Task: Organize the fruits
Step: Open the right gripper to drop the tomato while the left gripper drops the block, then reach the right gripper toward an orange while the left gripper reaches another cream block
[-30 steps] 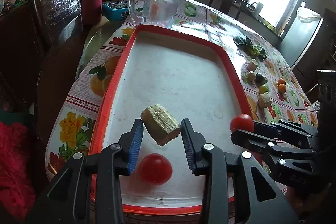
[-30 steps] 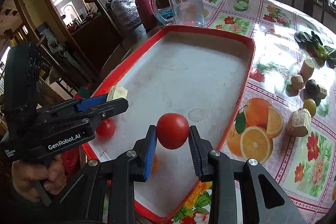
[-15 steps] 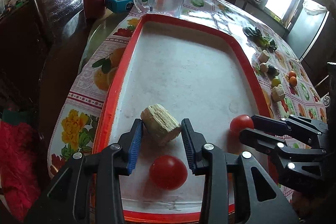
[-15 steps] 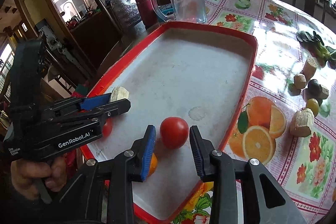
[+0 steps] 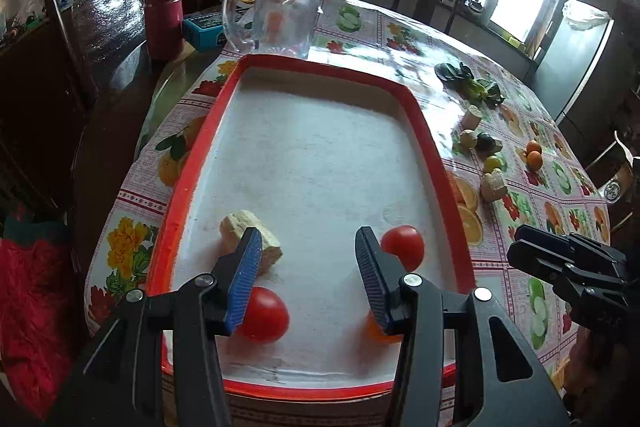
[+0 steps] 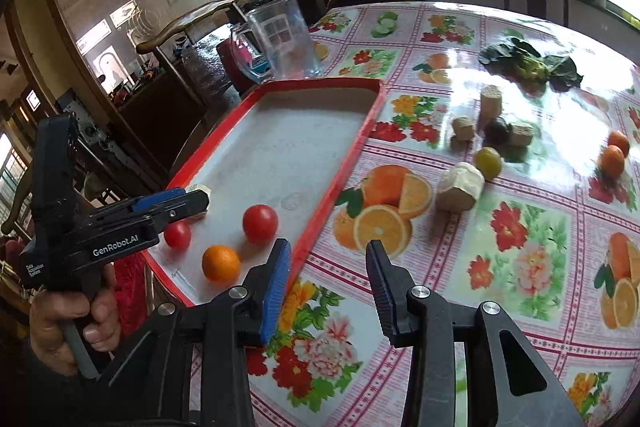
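Red-rimmed tray (image 5: pixel 188 183): near left part of the surface (image 6: pixel 460 267), holding four pieces at its near end.
Tray contents: pale cut chunk (image 5: pixel 250 235) near left, tomato (image 5: pixel 262 313) nearest, second tomato (image 5: pixel 404 245) toward right rim, orange (image 6: pixel 221 263) at near right corner.
Left claw (image 5: pixel 308 279): over tray's near end, jaws opening, nothing between them; chunk just beyond left blue pad, lying free on tray.
Right claw (image 6: pixel 326 285): off the tray, over the flowered cloth just right of red rim, jaws opening, empty.
Loose fruit: large pale chunk (image 6: pixel 459 187) nearest, ahead and slightly right of right claw; green-yellow fruit (image 6: pixel 488 162) just beyond it; two small oranges (image 6: pixel 614 153) far right; more chunks and a dark fruit farther off, near leafy greens (image 6: pixel 528 65).
Key relation: large chunk lying on its side, long axis slanting from near left to far right; right claw clearly nearer than left.
Likely next: right claw forward to that chunk, pads across its short width.
Bystanders: glass pitcher (image 5: pixel 280 11) beyond tray's far end.
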`<act>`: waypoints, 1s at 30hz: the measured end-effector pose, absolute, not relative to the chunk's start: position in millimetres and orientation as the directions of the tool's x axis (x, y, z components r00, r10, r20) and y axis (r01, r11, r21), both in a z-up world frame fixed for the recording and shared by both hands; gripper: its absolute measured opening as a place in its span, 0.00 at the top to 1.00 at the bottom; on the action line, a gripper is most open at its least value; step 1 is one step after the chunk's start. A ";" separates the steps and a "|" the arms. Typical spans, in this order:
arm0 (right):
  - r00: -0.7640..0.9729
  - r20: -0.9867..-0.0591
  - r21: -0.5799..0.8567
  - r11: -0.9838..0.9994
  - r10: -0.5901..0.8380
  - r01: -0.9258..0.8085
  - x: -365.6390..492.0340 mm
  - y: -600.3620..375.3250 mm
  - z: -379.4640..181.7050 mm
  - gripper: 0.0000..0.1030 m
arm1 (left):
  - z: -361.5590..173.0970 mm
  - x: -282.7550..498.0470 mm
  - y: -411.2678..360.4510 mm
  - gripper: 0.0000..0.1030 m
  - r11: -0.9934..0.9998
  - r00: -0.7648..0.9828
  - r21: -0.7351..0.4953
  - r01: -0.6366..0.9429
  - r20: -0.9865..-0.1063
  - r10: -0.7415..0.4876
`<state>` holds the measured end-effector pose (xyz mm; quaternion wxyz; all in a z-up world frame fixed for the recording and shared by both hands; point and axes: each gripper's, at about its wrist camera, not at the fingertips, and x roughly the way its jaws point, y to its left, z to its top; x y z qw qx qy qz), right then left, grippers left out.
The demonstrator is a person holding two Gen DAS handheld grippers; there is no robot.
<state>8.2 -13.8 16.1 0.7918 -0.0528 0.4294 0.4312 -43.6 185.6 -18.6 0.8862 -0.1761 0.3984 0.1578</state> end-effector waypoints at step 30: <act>0.413 -0.753 0.265 0.811 0.512 -0.522 83.0 -140.6 -6.5 0.58 | -17.3 38.7 56.2 0.51 0.968 0.623 -0.186 -0.167 -0.781 -0.043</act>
